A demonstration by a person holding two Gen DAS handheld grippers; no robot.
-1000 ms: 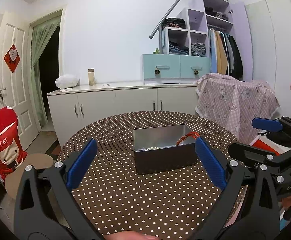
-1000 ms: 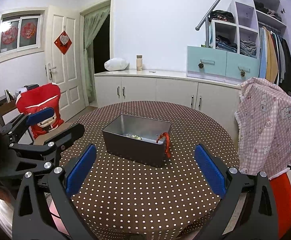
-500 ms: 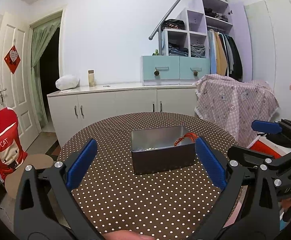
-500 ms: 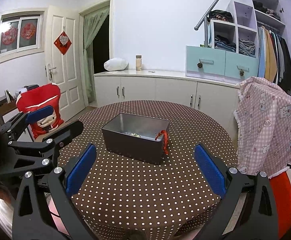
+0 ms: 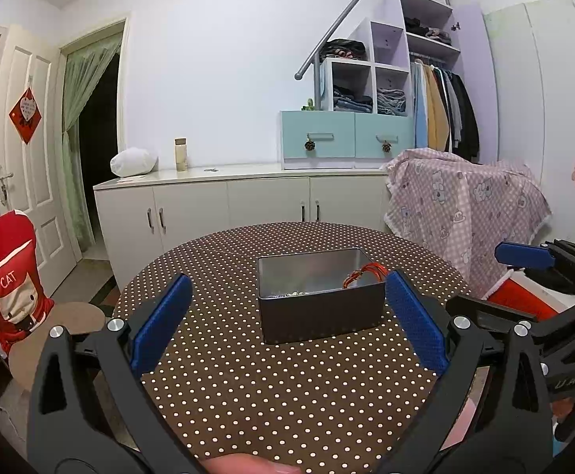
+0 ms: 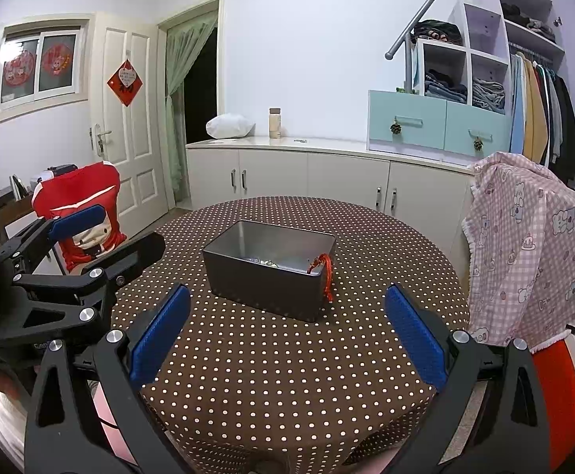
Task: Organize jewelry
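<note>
Surface (image 5: 287, 395): dotted cloth bare on the near half and all round the tin. Obstacle: open metal tin (image 5: 319, 316) at centre, red cord (image 6: 327, 276) draped over one corner. Flanks: red-covered chair (image 6: 78, 217), pink-draped chair (image 6: 532, 245).

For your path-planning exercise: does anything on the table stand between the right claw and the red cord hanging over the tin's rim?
Nothing visible does. Only bare dotted tablecloth lies between the open right claw and the red cord at the tin's near corner.
</note>
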